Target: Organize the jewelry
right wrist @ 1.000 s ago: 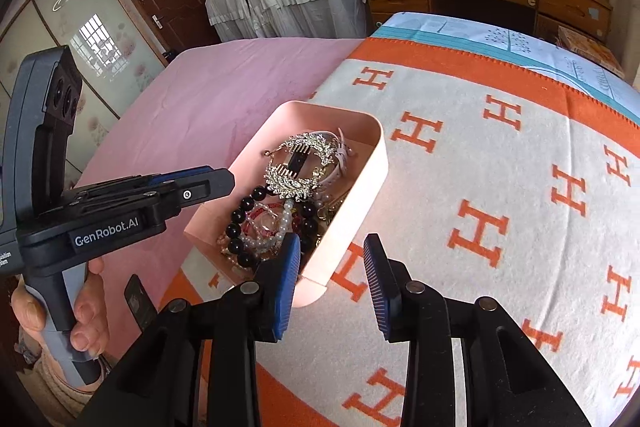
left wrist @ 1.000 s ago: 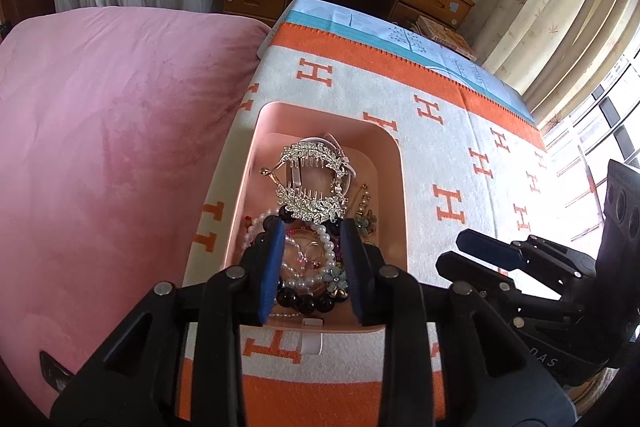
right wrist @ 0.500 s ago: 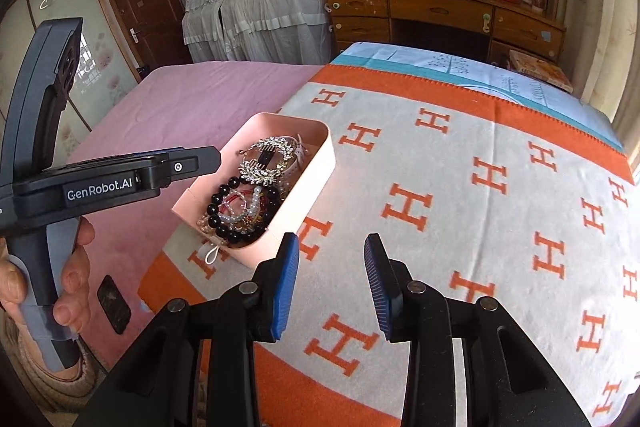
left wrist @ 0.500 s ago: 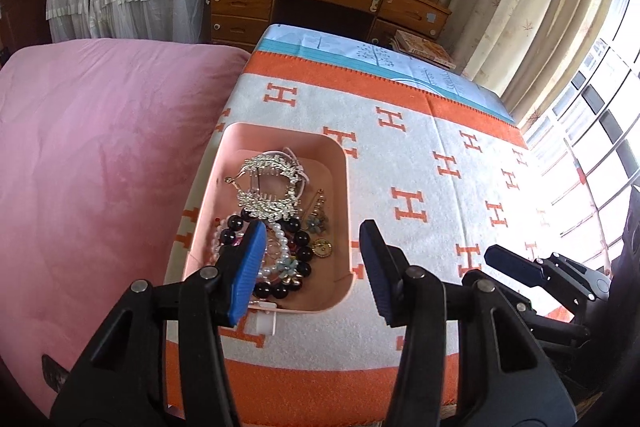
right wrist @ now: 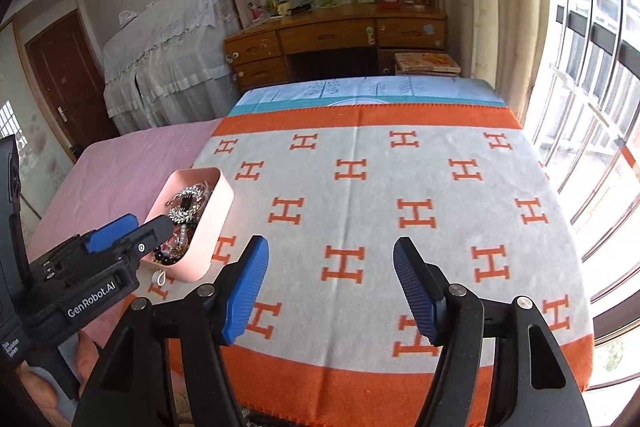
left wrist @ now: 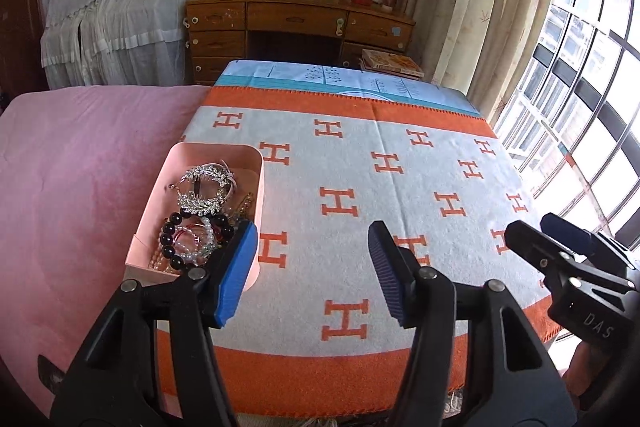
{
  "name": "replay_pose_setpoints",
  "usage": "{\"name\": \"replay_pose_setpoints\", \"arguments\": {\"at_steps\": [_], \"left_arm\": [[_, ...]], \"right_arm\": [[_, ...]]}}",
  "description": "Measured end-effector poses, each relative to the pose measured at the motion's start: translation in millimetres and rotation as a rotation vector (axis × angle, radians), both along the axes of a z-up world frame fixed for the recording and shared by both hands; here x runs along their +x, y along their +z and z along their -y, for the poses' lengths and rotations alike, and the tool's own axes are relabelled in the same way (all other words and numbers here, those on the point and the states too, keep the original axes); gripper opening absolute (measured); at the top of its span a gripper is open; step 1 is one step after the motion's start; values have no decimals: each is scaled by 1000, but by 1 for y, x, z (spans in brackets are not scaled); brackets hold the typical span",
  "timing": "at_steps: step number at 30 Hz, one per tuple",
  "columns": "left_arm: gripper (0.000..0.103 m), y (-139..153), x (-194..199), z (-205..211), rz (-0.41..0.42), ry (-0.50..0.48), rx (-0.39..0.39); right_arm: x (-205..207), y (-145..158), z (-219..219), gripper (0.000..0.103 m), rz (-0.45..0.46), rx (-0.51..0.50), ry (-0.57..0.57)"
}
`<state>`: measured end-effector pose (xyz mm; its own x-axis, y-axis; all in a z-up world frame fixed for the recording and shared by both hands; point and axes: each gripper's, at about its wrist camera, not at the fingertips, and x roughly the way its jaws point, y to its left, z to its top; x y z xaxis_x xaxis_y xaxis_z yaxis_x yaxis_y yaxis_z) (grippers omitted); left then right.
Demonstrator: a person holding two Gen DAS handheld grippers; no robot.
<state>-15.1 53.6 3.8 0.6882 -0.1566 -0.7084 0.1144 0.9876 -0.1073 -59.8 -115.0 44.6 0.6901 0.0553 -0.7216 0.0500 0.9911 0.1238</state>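
We see the orange-and-grey H-pattern blanket [left wrist: 360, 163] spread under both tongs, pink bedding [left wrist: 72, 187] to its left, wooden desk [left wrist: 296, 23] far ahead past the blanket

Pink jewelry box [left wrist: 256, 179] sits on the blanket's left edge, ahead-left of our left gripper [left wrist: 308, 267]; from that view the left blue pad overlaps the box's near right corner but we can't tell contact, looks apart. In the right wrist view the box [right wrist: 218, 215] is well left of our right gripper [right wrist: 328, 287], partly behind the left tong's nose

Inside the box: silver rhinestone hair comb [left wrist: 202, 189] at the far end, black bead bracelet [left wrist: 172, 239] and pearl strand [left wrist: 196, 247] nearer the tongs, all piled together

Left gripper jaws spread, just been opening, nothing between them, only blanket below. Right gripper jaws spread wider, also just been opening, nothing between, bare blanket under the gap

Right tong shows at the right edge of the left view, well apart from the box
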Motion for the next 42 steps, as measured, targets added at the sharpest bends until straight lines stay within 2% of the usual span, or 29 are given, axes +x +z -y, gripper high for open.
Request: {"name": "replay_pose_setpoints", "arguments": {"at_steps": [3, 6, 8, 15, 31, 42], "left_arm": [[55, 3, -8, 13, 18, 9, 42], [60, 6, -14, 24, 40, 18, 72], [67, 7, -17, 28, 47, 22, 68], [68, 9, -20, 43, 73, 35, 110], [68, 9, -11, 46, 77, 50, 113], [68, -1, 3, 41, 60, 57, 115]], "right_arm": [[-13, 9, 4, 82, 43, -41, -28], [-22, 15, 4, 82, 75, -60, -37], [-24, 16, 3, 82, 83, -69, -39], [-24, 13, 7, 83, 81, -66, -46], [-14, 8, 12, 83, 82, -50, -47], [-3, 0, 16, 83, 73, -44, -54]]}}
